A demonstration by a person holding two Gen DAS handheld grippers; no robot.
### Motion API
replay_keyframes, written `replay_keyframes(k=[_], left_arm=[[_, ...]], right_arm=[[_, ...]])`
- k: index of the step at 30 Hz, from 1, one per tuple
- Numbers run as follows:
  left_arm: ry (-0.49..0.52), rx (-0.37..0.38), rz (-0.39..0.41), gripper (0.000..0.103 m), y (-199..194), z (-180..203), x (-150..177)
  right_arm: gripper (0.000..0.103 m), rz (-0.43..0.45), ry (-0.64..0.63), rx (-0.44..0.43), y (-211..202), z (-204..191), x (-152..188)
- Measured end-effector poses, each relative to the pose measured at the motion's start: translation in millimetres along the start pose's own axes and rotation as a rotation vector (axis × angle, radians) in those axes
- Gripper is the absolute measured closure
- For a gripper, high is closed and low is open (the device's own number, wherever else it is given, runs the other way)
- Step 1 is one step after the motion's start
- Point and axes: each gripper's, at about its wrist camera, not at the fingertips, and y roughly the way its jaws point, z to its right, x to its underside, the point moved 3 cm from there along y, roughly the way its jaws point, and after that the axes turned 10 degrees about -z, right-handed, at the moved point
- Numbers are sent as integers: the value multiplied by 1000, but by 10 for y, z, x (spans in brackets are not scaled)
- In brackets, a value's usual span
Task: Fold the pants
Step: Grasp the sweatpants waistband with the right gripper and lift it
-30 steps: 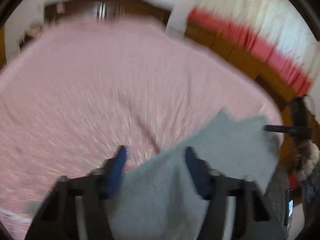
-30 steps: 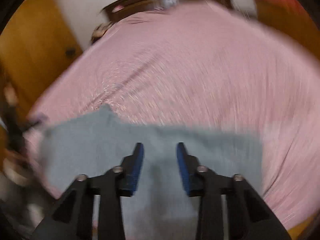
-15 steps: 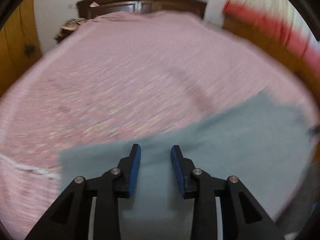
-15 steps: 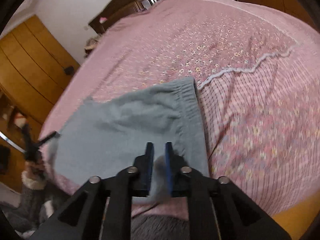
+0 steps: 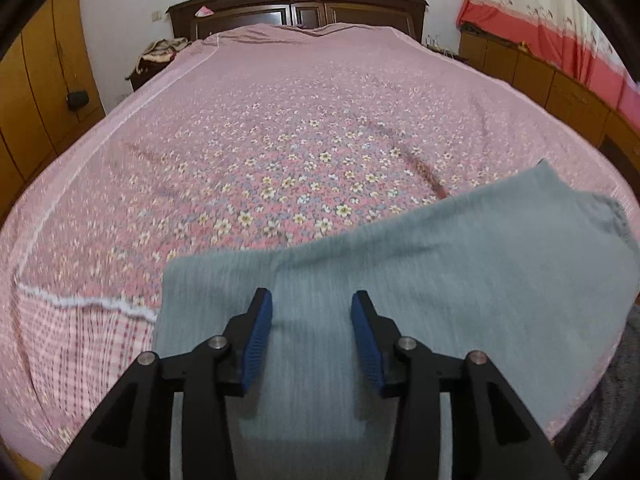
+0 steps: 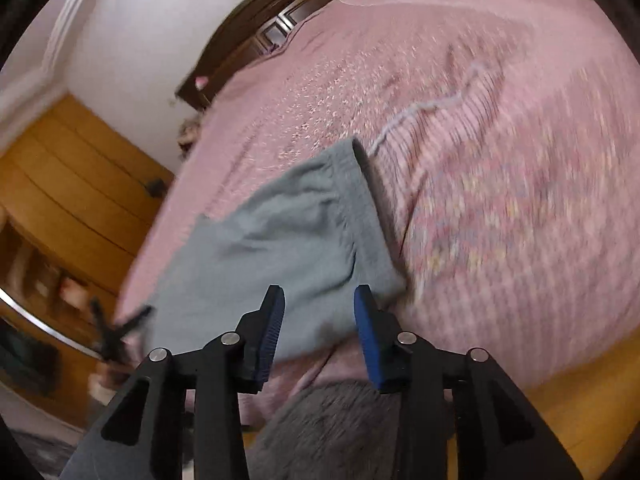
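Pants (image 5: 420,280): grey-blue, lying flat along the near edge of the bed (image 5: 280,140), on the pink flowered cover. Long axis runs crosswise to both claws, roughly 9 to 3 o'clock in the left wrist view. The gathered waistband end (image 6: 368,208) sits toward the right hand's side; the opposite, squared end lies at about 10 o'clock from the left claw.

Left claw (image 5: 312,336): over the cloth, pointing down at it toward 12 o'clock. Blue pads (image 5: 258,340) apart and still widening. Fabric shows between the jaws, but the pads do not press on it.

Right claw (image 6: 318,332): at the bed's edge. The pants lie ahead of it, spreading from 10 to 12 o'clock, the waistband running toward 1 o'clock. Jaws opening; nothing pinched between them. Whether the cloth passing behind the pads (image 6: 272,328) touches them I cannot tell; view blurred.

Judgement: each hand is nearer its own end of the pants. The next fold turns on the crosswise long axis.
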Motion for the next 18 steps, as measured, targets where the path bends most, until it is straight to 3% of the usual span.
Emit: replay_keyframes(k=[1,3,6,12,15,18], left_arm=[[-4,4,0,58,-12,1,24],[-4,-5,-7,58,11,21,38],[3,-32,-15,57,0,70,23],[5,-44,-36,56,34,84,6],[9,-51,-48,56,51,95,5],[16,-62,-57,55,93,84,-32]], right_arm=[[50,-3,25,-34,26,73,33],[47,-15,67,-34,131,202,81],[47,-2,112,-75,288,328,50],[45,121,171,-291,187,510,-126],[45,184,202,-350,90,590,-212],[44,182,223,-362,116,614,-271]])
